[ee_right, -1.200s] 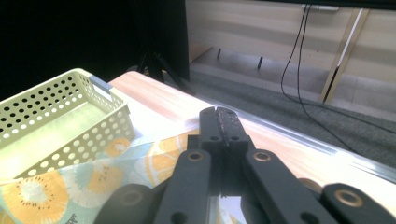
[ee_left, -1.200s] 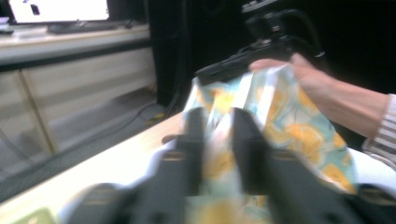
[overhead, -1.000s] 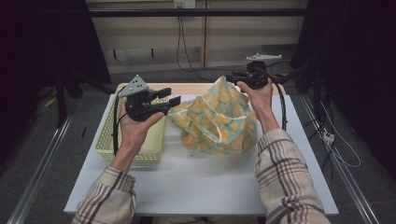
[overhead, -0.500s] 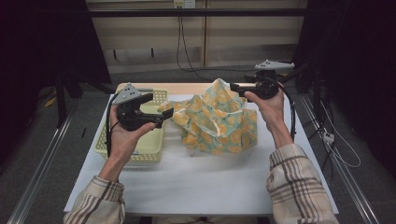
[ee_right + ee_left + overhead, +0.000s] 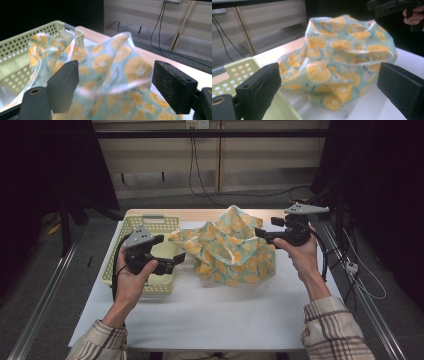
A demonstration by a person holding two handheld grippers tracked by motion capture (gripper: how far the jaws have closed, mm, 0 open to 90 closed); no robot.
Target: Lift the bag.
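While both jaws stand apart: neither of my hand-held grippers grips anything.
Left hand-held gripper (image 5: 172, 260): released, jaws wide; I hold it above the basket, pointing toward the cloth.
Right hand-held gripper (image 5: 262, 234): released too, jaws spread, raised at the cloth's far upper side and pointing into it.
Cloth (image 5: 227, 252): teal with orange slices, heaped in a crumpled mound on the tabletop between my two hand-held grippers; just ahead of the left jaws, with a raised fold standing between the right jaws, whether touching them I cannot tell.
Cloth edge: one corner drapes over the basket's near rim, just ahead of my left hand-held gripper.
Basket (image 5: 150, 223): pale yellow, perforated, under and behind my left hand-held gripper.
Tabletop (image 5: 210, 315): white, below both hand-held grippers.
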